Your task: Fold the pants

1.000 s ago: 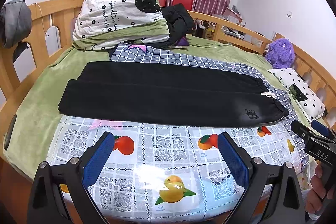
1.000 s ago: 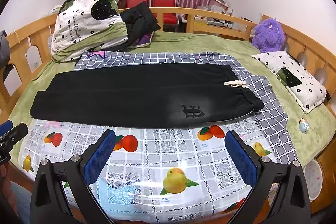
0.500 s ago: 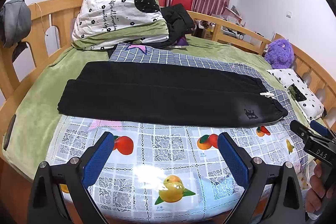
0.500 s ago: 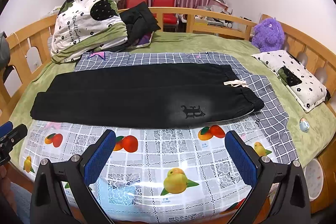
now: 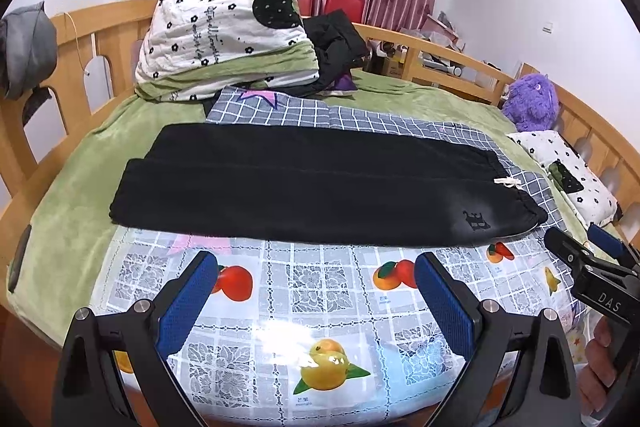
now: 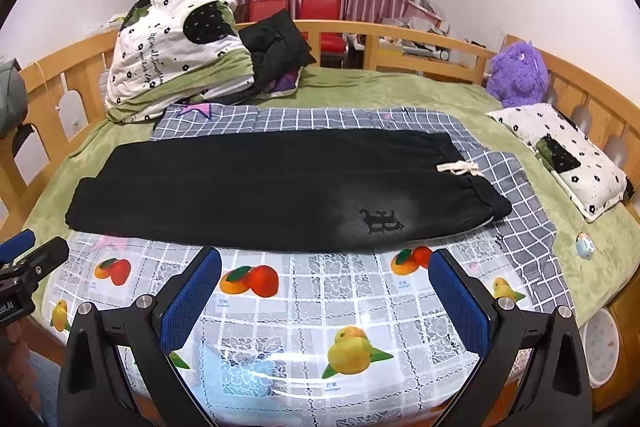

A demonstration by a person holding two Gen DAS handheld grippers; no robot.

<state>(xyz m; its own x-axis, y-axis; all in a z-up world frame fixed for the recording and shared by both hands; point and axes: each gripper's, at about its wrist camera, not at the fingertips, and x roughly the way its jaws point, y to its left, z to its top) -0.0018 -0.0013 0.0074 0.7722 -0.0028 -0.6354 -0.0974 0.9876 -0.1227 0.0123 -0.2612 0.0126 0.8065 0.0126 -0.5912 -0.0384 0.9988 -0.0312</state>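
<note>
The pants point(image 5: 320, 187) lie flat across the bed point(image 5: 72, 195), already halved lengthwise, waistband to the right; the crosswise fold looks not yet begun. Left gripper point(image 5: 316, 291) and right gripper point(image 6: 324, 287) hover short of the near edge, fingers released and empty; next, I judge, each must pinch an end.

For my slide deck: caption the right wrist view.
Open right gripper hovers before black pants laid flat on fruit-print plastic sheet.

Matt black cloth pants point(image 6: 256, 191) lie on a glossy plastic tablecloth point(image 6: 304, 307)
</note>
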